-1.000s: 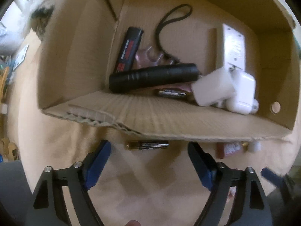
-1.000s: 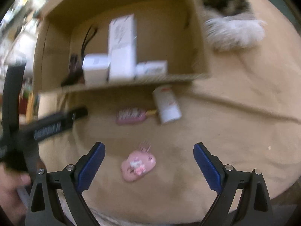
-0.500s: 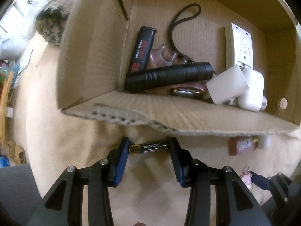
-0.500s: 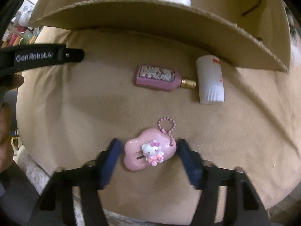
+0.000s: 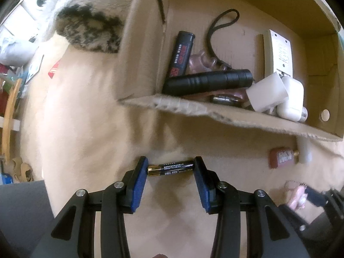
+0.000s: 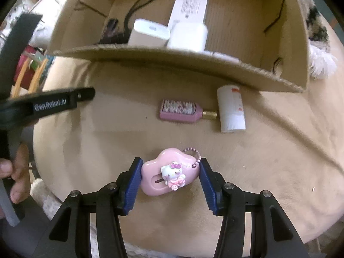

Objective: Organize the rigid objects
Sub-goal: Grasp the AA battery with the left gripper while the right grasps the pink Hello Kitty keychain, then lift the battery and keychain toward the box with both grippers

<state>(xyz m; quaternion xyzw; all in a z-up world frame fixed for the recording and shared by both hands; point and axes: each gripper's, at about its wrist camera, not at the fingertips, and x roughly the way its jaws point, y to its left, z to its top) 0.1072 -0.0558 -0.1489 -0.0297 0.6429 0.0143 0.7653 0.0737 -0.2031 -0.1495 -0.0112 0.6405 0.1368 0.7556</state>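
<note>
Box edge: cardboard box (image 5: 142,43) is sitting on the tan cloth (image 5: 86,129); its near wall is running just beyond both grippers.
Open room: bare cloth is lying left of the battery and right of the pink charm; a furry item (image 5: 86,28) is lying beside the box's far corner.
Counts on cloth: one battery (image 5: 171,168), one pink charm (image 6: 169,172), one pink bottle (image 6: 182,110), one white tube (image 6: 230,109) touching the bottle's gold cap.
Counts in box: one black flashlight (image 5: 206,81), one black-red cylinder (image 5: 181,53), two white adapters, one flat white device.
Left gripper (image 5: 171,168): partly closed, gripping the battery end to end.
Right gripper (image 6: 169,172): partly closed, clamping the pink charm at its sides.
</note>
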